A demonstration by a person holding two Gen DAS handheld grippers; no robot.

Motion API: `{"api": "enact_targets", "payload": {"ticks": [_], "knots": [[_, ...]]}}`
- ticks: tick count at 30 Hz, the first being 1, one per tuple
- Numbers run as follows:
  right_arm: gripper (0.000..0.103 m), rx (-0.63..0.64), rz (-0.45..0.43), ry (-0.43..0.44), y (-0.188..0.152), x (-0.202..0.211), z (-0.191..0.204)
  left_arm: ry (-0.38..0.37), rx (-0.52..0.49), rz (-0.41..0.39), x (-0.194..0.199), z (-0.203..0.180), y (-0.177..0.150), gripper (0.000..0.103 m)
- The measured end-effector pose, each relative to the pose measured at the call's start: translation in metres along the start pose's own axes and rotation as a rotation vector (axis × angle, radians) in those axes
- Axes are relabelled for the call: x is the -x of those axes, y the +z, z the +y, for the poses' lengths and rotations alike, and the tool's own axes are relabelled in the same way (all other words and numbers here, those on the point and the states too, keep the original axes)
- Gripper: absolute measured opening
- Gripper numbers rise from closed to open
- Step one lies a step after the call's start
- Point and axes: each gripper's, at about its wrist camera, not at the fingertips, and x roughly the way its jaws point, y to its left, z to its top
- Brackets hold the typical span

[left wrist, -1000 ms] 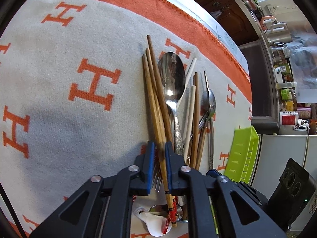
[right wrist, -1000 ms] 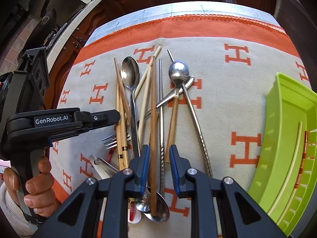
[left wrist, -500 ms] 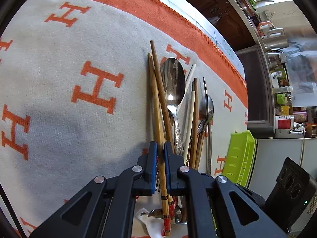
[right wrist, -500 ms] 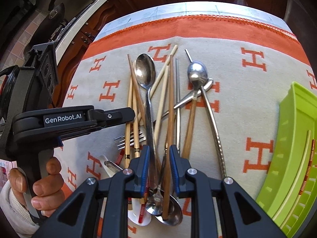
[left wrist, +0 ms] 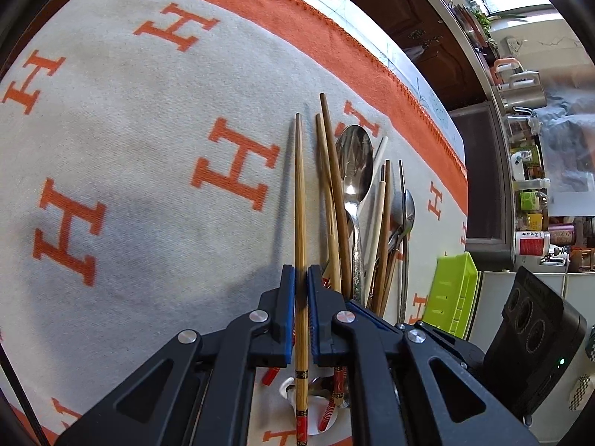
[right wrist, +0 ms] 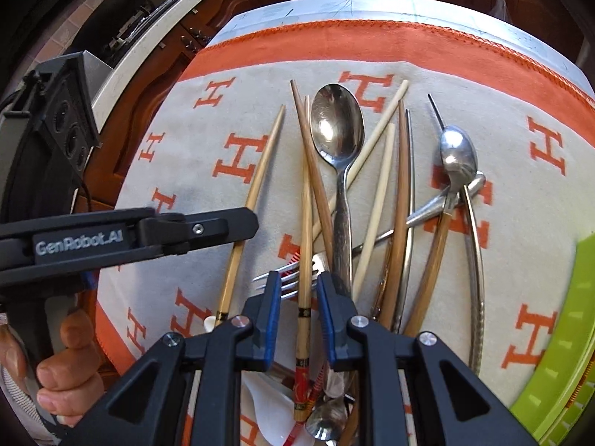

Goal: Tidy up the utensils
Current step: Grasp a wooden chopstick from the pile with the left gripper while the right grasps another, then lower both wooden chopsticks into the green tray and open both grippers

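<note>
A pile of utensils lies on an orange-and-grey cloth: wooden chopsticks, pale chopsticks, a large steel spoon (right wrist: 336, 137), smaller spoons (right wrist: 457, 150) and a fork (right wrist: 286, 278). My left gripper (left wrist: 301, 278) is shut on a bamboo chopstick (left wrist: 299, 193) and holds it apart from the pile, to its left; it also shows in the right wrist view (right wrist: 256, 189). My right gripper (right wrist: 295, 290) is open, its fingers on either side of a second bamboo chopstick (right wrist: 305, 230) in the pile.
A green plastic tray (right wrist: 557, 353) stands at the right edge, with a chopstick inside; it also shows in the left wrist view (left wrist: 452, 293). A white ceramic spoon (right wrist: 260, 405) lies under the pile's near end. Kitchen cabinets and a counter lie beyond the table.
My left gripper has pulled one bamboo chopstick leftward out of the pile. My right gripper has shifted left, from the brown chopstick to a bamboo chopstick.
</note>
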Motion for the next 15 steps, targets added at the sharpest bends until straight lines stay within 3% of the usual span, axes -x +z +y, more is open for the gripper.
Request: {"api": "enact_targets", "payload": {"ticks": [7,15], "knots": [[0.006,-0.011,0.003,0.037,-0.001,0.004,-0.004,0.005,-0.017,-0.014,0.008,-0.006,-0.005,0.004],[0.006,-0.022,-0.048,0.109,-0.012,0.042,-0.003,0.01,-0.065,-0.044,0.034,-0.029,-0.023,0.004]]}}
